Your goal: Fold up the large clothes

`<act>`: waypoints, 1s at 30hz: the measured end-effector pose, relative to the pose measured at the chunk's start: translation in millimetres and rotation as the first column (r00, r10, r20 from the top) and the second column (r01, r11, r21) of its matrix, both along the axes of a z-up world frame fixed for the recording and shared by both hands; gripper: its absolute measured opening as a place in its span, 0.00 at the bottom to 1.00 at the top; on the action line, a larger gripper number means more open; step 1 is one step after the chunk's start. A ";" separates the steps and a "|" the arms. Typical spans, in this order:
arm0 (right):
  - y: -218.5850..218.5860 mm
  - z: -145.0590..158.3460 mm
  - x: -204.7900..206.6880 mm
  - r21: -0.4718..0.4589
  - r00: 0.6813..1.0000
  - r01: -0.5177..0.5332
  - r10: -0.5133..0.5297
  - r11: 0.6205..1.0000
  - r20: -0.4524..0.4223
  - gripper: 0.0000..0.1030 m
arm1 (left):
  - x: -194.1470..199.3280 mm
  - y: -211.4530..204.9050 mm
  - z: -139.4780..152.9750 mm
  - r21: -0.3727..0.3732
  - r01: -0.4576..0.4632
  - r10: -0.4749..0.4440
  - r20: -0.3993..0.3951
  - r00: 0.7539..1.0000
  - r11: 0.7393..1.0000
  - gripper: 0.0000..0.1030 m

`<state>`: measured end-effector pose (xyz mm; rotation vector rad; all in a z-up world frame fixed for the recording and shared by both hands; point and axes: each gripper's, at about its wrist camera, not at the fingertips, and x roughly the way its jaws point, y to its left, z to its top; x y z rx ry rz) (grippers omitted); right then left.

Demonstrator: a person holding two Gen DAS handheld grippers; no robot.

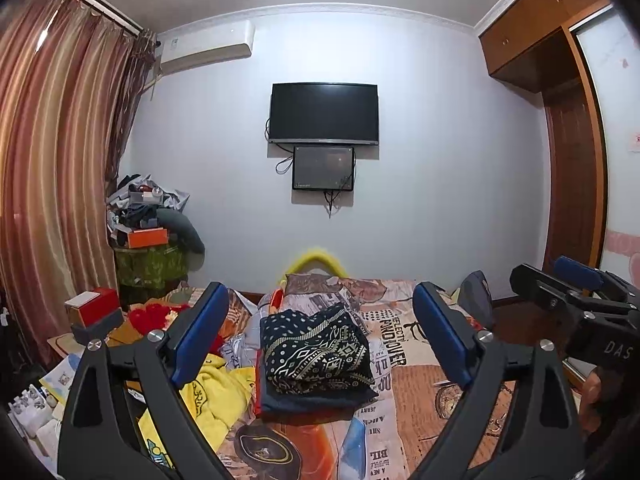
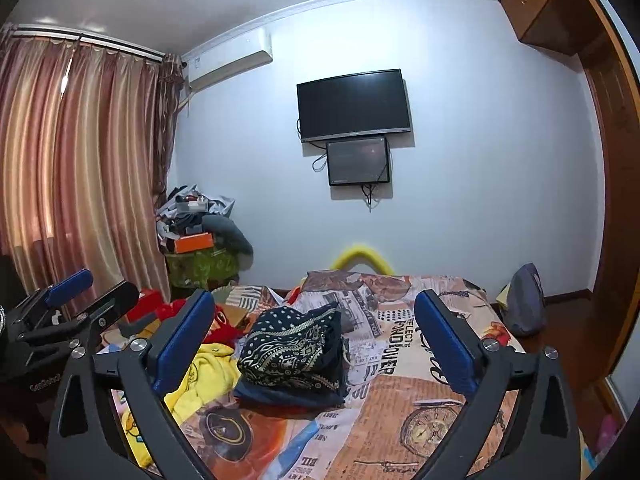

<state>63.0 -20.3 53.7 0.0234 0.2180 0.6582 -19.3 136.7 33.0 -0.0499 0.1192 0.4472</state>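
A folded dark garment with a white dot and diamond pattern (image 1: 316, 350) lies on top of a small stack on the bed; it also shows in the right wrist view (image 2: 290, 346). A crumpled yellow garment (image 1: 218, 390) lies to its left, seen too in the right wrist view (image 2: 200, 376). A red garment (image 1: 154, 314) lies further back left. My left gripper (image 1: 320, 332) is open and empty, held above the bed in front of the stack. My right gripper (image 2: 314, 338) is open and empty, beside it on the right.
The bed has a newspaper-print cover (image 1: 420, 368). A cluttered pile with an orange box (image 1: 146, 236) stands at the back left by the curtains (image 1: 52, 160). A TV (image 1: 324, 114) hangs on the far wall. A wardrobe (image 1: 576, 152) stands at the right. A grey bag (image 2: 526, 300) rests at the bed's far right.
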 end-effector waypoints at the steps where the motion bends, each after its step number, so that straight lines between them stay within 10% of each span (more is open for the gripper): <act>1: 1.0 -1.2 -1.7 -0.002 1.000 -0.001 0.001 1.000 -0.002 0.97 | 0.4 1.3 -1.0 -0.001 -0.003 0.003 -0.001 1.000 1.000 0.91; 30: 2.8 -0.1 -5.4 -0.010 0.999 -0.007 0.007 1.000 -0.032 0.97 | 3.5 12.9 -7.4 -0.039 0.000 0.000 -0.013 1.000 0.999 0.91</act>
